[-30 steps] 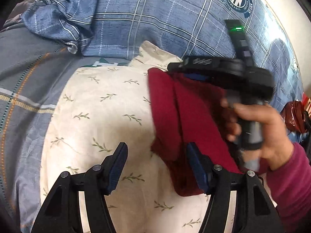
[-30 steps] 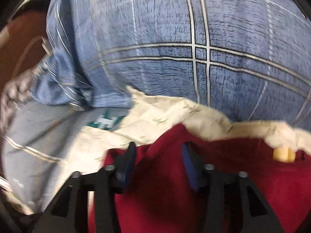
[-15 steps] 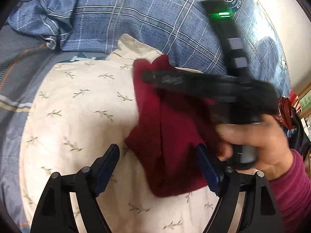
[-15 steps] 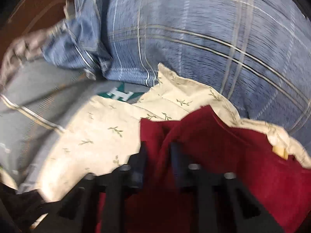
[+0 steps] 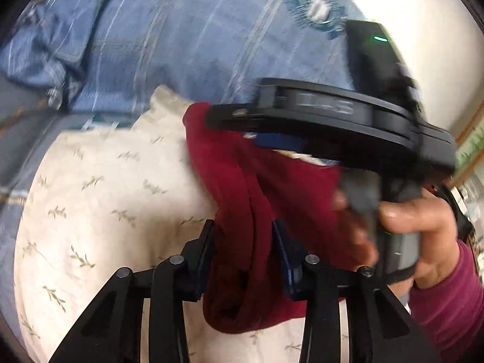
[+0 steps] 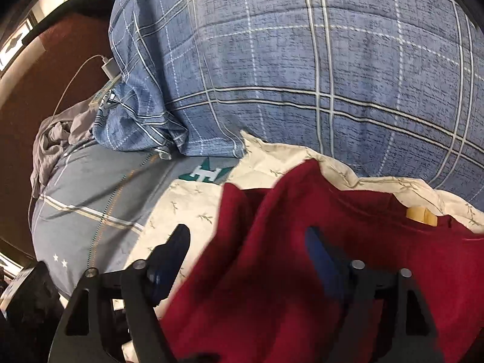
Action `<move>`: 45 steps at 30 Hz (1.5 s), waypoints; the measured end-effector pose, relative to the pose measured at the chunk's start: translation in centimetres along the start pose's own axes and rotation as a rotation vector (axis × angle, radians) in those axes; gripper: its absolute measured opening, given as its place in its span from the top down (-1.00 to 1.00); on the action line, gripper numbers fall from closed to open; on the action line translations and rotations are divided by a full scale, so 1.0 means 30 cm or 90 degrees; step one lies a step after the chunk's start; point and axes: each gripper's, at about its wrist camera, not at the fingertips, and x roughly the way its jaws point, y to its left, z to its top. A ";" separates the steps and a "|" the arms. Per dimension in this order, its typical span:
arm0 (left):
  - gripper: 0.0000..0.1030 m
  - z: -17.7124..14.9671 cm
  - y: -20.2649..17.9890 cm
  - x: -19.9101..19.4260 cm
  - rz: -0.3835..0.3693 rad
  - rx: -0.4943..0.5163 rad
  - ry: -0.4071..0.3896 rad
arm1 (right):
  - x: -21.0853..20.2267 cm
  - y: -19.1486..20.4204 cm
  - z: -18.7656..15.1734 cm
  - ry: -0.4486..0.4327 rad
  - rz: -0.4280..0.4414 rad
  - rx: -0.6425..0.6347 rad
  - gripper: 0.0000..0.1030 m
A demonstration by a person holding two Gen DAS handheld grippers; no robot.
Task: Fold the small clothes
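left gripper (image 5: 243, 242): jaws just closed, pinching red garment (image 5: 239, 199) | right gripper (image 6: 246, 251): jaws just spread

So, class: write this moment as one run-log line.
step: fold red garment | left gripper: just closed, pinching garment | right gripper: just opened, garment between jaws | surface: cream leaf-print cloth

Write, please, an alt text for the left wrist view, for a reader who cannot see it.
The left gripper pinches a bunched fold of a dark red garment lying on a cream cloth with a leaf print. At the right, a hand holds the right gripper above the garment. Blue plaid bedding lies behind.
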 end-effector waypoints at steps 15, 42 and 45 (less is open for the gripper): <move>-0.49 -0.010 -0.047 -0.069 0.012 0.048 0.010 | 0.018 -0.026 -0.035 0.018 -0.043 -0.042 0.59; 0.43 -0.107 -0.793 0.344 -0.103 0.186 0.161 | -0.412 -0.759 -0.328 -0.067 -0.133 0.170 0.64; 0.14 -0.122 -0.808 0.328 -0.084 0.224 0.175 | -0.416 -0.819 -0.372 -0.079 -0.100 0.239 0.34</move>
